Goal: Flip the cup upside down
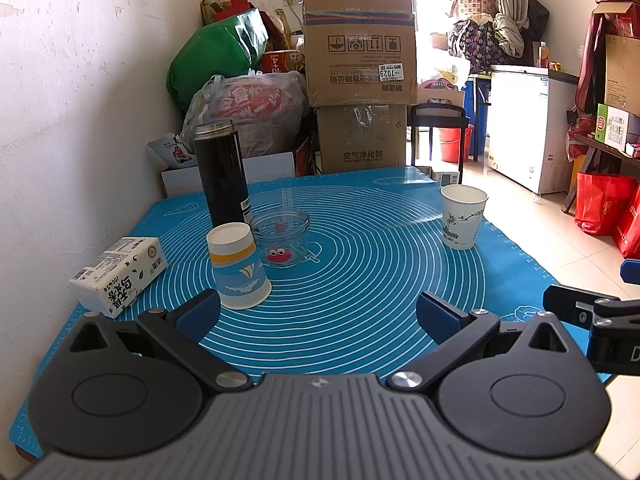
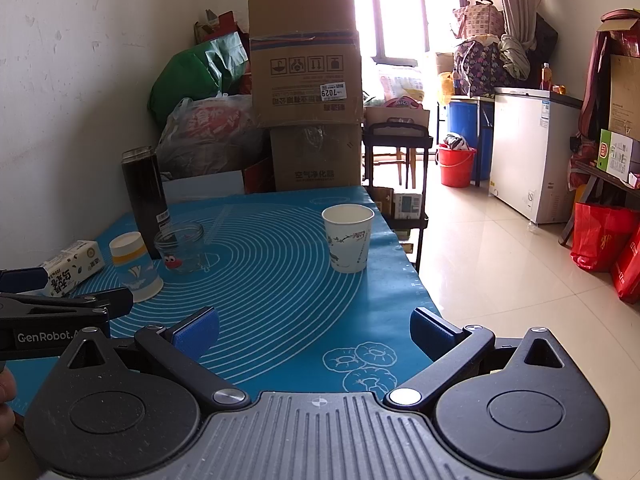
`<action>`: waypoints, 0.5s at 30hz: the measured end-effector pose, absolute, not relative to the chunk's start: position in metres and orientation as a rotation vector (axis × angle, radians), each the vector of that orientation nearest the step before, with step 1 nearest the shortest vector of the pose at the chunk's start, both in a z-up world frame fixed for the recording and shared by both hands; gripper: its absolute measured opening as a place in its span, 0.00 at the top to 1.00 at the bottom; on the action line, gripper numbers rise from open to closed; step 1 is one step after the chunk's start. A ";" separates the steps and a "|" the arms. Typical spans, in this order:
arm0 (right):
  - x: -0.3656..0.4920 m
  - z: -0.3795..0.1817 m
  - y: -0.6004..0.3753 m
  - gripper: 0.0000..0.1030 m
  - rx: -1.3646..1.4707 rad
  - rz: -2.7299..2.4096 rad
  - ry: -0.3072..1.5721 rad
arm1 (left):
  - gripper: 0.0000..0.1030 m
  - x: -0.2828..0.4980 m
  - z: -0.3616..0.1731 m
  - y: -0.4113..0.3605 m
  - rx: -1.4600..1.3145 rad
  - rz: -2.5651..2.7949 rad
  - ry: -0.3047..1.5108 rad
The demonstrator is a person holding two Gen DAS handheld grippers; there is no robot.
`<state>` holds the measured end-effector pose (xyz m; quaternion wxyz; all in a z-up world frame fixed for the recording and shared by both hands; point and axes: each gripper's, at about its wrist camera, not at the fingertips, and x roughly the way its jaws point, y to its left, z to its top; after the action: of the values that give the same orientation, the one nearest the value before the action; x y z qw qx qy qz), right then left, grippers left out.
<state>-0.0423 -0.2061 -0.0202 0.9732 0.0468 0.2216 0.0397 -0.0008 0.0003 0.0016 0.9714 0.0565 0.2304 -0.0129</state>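
Note:
A white paper cup with a printed branch pattern [image 1: 463,216] stands upright, mouth up, at the right of the blue mat [image 1: 360,264]; in the right wrist view it [image 2: 349,237] is ahead of my right gripper. A second paper cup with a sailboat print [image 1: 237,266] stands upside down at the left, also in the right wrist view [image 2: 134,266]. My left gripper [image 1: 318,312] is open and empty, just behind the upside-down cup. My right gripper [image 2: 316,330] is open and empty, well short of the upright cup.
A tall black flask [image 1: 221,172], a small glass jar [image 1: 283,238] and a tissue pack [image 1: 118,276] stand on the left of the mat. Boxes and bags pile behind the table. The table's right edge drops to tiled floor [image 2: 500,272].

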 end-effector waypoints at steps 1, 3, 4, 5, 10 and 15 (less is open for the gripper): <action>-0.042 -0.020 -0.206 0.00 0.094 0.080 0.447 | 0.00 -0.001 0.002 0.000 0.115 -0.025 0.464; -0.042 -0.020 -0.206 0.00 0.093 0.081 0.447 | 0.00 -0.001 0.002 0.000 0.114 -0.025 0.464; -0.042 -0.021 -0.206 0.00 0.092 0.081 0.447 | 0.00 -0.001 0.002 0.000 0.114 -0.024 0.464; -0.042 -0.022 -0.206 0.00 0.091 0.081 0.447 | 0.00 -0.001 0.002 0.000 0.114 -0.025 0.465; -0.042 -0.022 -0.206 0.00 0.091 0.081 0.447 | 0.00 -0.001 0.002 0.000 0.116 -0.024 0.464; -0.042 -0.022 -0.206 0.00 0.090 0.081 0.447 | 0.00 -0.001 0.002 0.000 0.116 -0.024 0.463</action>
<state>-0.0419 -0.2058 -0.0217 0.9733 0.0446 0.2214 0.0399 -0.0008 -0.0002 0.0022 0.9715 0.0576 0.2294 -0.0121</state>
